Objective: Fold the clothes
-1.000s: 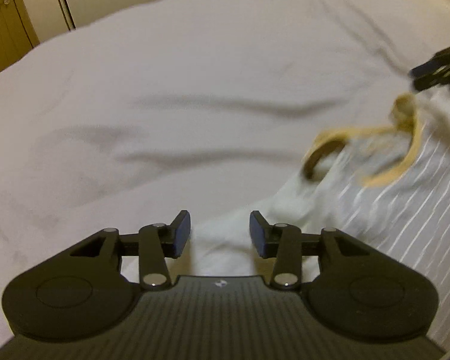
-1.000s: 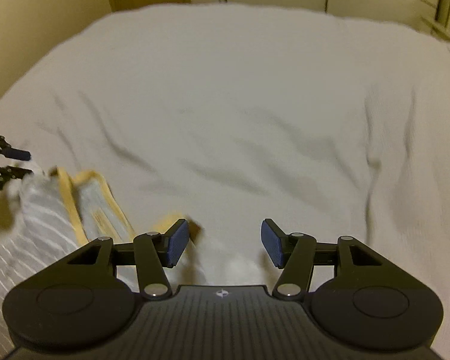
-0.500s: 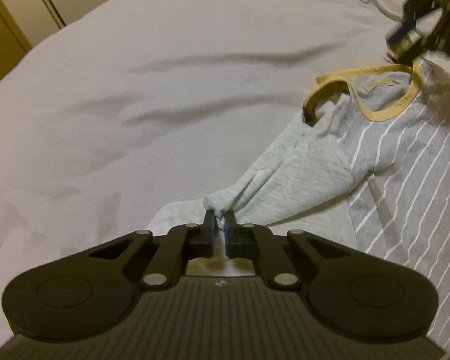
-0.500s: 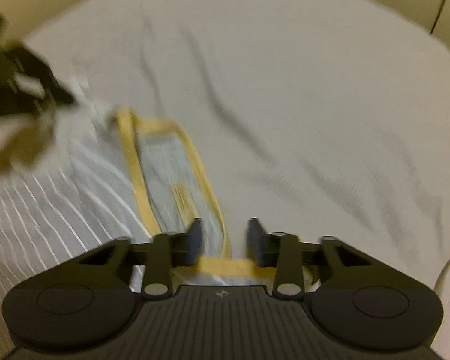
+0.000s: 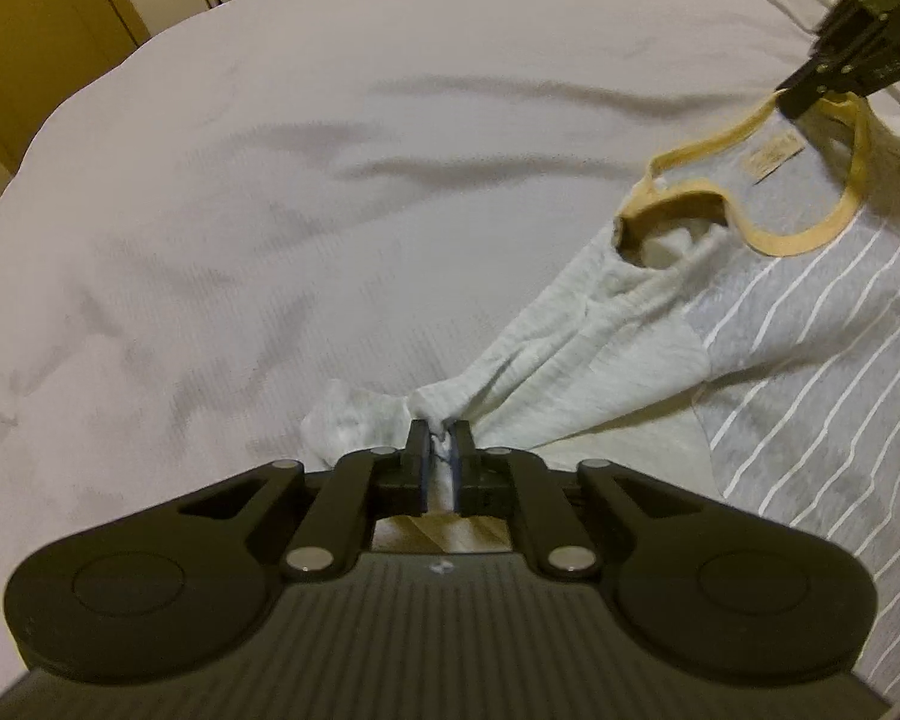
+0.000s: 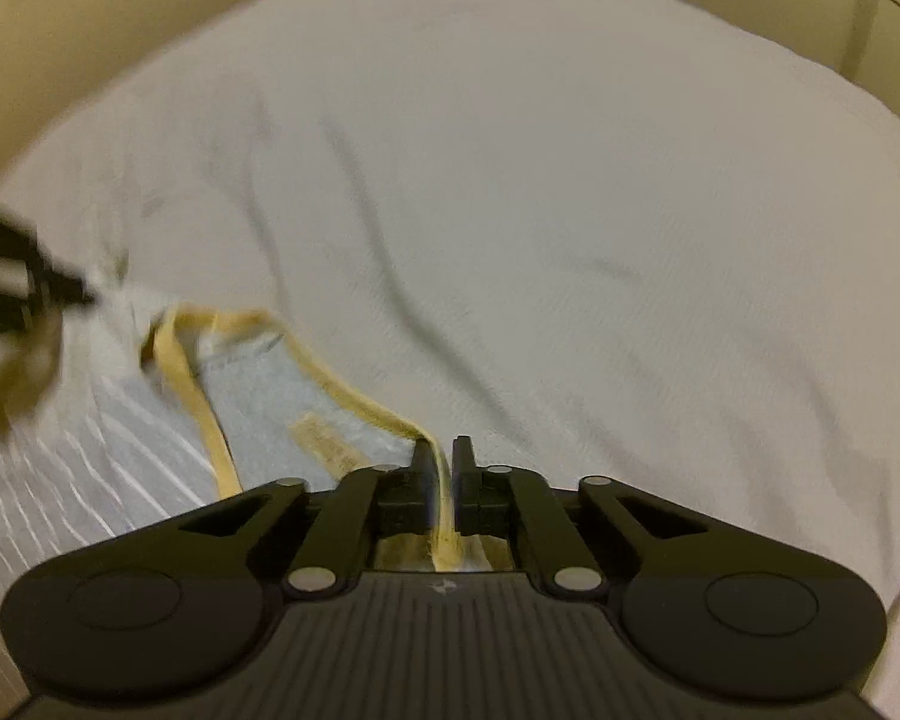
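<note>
A grey shirt [image 5: 810, 372] with thin white stripes, pale sleeves and a yellow neckband [image 5: 780, 243] lies on the white bed [image 5: 330, 180]. My left gripper [image 5: 441, 438] is shut on the bunched end of the pale sleeve [image 5: 570, 360], which stretches taut toward the collar. In the right wrist view my right gripper [image 6: 444, 456] is shut on the yellow neckband [image 6: 354, 396], with the shirt [image 6: 90, 468] spreading to the lower left. The right gripper [image 5: 834, 78] also shows at the top right of the left wrist view, on the collar. The left gripper [image 6: 24, 288] appears blurred at the left edge.
The white bedcover [image 6: 570, 210] has shallow wrinkles and spreads wide beyond the shirt. Brown wardrobe doors [image 5: 42, 30] stand past the bed's far left edge. A pale wall [image 6: 120, 12] lies behind the bed in the right wrist view.
Both grippers went from open to shut: the left closed on the sleeve end, the right on the yellow neckband. The shirt has been pulled flatter and the sleeve drawn taut.
</note>
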Motion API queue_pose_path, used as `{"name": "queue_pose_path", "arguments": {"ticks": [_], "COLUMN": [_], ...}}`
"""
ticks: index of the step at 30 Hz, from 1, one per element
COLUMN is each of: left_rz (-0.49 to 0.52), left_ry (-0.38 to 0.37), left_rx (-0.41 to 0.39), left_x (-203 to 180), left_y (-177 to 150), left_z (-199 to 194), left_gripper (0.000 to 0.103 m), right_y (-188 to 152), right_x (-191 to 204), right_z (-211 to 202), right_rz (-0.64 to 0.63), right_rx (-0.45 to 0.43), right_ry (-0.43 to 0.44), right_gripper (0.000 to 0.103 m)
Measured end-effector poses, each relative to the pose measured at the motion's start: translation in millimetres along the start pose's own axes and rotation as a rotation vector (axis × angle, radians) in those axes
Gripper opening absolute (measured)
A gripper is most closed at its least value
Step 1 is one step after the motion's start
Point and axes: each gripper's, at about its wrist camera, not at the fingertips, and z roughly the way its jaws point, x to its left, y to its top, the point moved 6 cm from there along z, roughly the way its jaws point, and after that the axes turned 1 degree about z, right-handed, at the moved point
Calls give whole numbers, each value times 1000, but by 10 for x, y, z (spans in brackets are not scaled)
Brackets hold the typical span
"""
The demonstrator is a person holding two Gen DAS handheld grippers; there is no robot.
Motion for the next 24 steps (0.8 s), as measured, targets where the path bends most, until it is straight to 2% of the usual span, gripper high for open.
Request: {"name": "queue_pose_path", "arguments": {"ticks": [1,2,6,8,9,11,13,17,18,19,20,21,22,24], "left_rz": [-25,-51,-130,-138,-133,-97,-39,46,54,63,65,67,69,34], "left_ry": [7,15,40,10,-11,-75,-116,-138,-138,-139,-128,-116,-104,-71], "left_rx": [-6,-13,-28,-34,-42,-40,-20,56,71,86,79,69,60,39], "left_x": [43,87,253,280,280,207,113,-41,-55,-68,-79,-90,-100,-26], "left_y": [5,10,43,88,115,141,171,116,94,71,76,84,92,122], "left_z": [-13,-25,-30,-5,1,12,66,268,310,352,350,341,331,311], "left_gripper": [15,16,17,17,16,23,29,29,25,14,6,2,2,2], "right_y": [30,60,15,-69,-129,-265,-420,-753,-803,-845,-867,-879,-891,-891], "right_x": [-35,-71,-409,-585,-627,-601,-550,-588,-588,-589,-611,-643,-676,-761], "right_z": [-28,-57,-207,-284,-315,-282,-227,-173,-157,-147,-153,-167,-181,-224], "right_rz": [24,49,190,239,229,153,51,-72,-74,-70,-56,-38,-20,24], "right_rx": [-22,-44,-86,-82,-66,-15,52,166,179,191,195,195,195,187], "right_ry": [0,-1,-52,-87,-101,-123,-142,-199,-202,-205,-213,-224,-234,-265], "right_gripper": [27,31,35,35,36,41,51,51,48,40,30,6,0,0]}}
